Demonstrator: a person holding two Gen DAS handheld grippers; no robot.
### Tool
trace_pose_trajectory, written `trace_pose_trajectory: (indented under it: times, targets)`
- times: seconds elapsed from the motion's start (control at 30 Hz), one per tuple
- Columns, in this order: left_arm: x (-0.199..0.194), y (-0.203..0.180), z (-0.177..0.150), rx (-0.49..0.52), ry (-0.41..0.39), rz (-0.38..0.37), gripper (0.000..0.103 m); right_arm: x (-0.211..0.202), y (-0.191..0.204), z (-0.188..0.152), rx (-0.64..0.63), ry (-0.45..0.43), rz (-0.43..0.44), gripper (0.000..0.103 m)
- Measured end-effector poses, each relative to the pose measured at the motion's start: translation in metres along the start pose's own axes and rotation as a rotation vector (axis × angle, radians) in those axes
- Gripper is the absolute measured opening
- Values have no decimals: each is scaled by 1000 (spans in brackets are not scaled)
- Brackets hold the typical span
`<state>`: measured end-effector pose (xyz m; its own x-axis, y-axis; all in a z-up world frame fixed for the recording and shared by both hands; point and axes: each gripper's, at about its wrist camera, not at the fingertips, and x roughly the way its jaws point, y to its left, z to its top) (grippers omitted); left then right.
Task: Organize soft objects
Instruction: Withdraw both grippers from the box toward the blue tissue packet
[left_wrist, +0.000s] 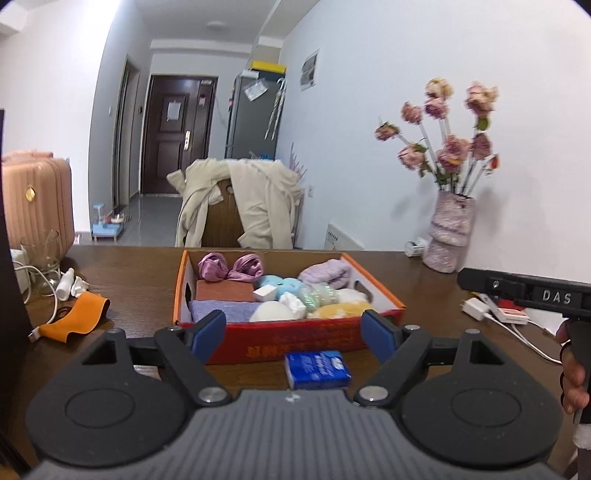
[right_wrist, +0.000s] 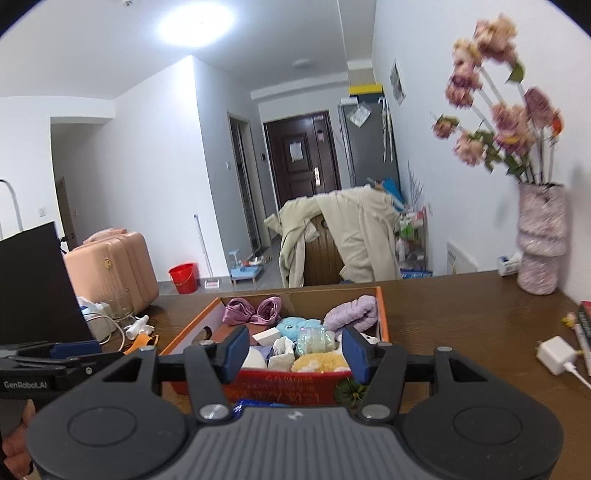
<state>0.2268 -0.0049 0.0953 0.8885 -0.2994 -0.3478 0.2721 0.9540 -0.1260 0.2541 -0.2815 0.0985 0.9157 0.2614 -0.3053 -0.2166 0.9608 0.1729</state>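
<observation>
Left gripper (left_wrist: 293, 332) and right gripper (right_wrist: 291, 352), both spread apart and empty, hover before the red cardboard box (left_wrist: 295, 338) of soft objects on the brown table (left_wrist: 129, 273). The right gripper hides most of a blue tissue pack (left_wrist: 317, 370); the flowers (right_wrist: 495, 110) are blurred.

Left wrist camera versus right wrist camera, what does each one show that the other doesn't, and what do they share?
Only the left wrist view shows the blue tissue pack whole, lying on the table in front of the box, and the full orange cloth. Only the right wrist view shows the red bucket on the floor and the dark screen. Both share the red box of soft things, the pink bow, the flower vase, the pink suitcase, and an open, empty claw: left claw, right claw.
</observation>
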Motion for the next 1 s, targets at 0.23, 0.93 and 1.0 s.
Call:
trace_pose_trajectory:
  times: [0.23,0.93,1.0]
  targets:
    - [-50,-25,-32,12,-37,-26,86,-60,21,-33,-53,-27,-32,62]
    - [-113,-34,-81,21,-82,86,95,-134,66,-97,-79,4,24,72]
    - [-107,-33,-84,23,-72,118,96,-131,67,-101,-82,16,26,73]
